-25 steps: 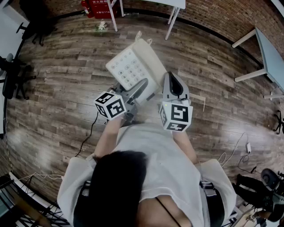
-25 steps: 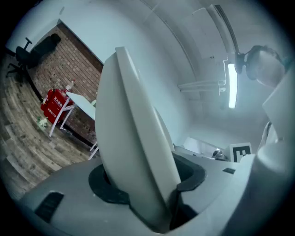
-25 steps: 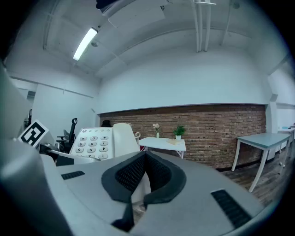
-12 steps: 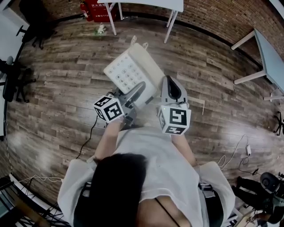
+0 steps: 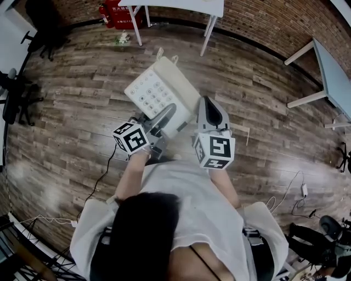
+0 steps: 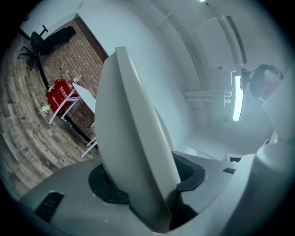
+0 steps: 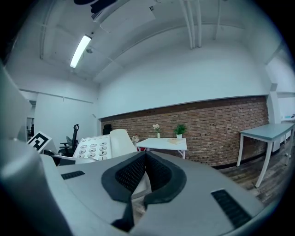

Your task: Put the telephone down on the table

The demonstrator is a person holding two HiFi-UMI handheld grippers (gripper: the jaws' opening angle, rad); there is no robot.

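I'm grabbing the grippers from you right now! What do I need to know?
Left gripper: shut on the edge of the cream push-button telephone, which is up in the air over the wooden plank floor.
Right gripper: shut, empty, beside the telephone.
White table: ahead, by the brick wall.
Done: telephone lifted and held.
Left to do: carry it to a table, probably the white one, set it flat, then open the left jaws.
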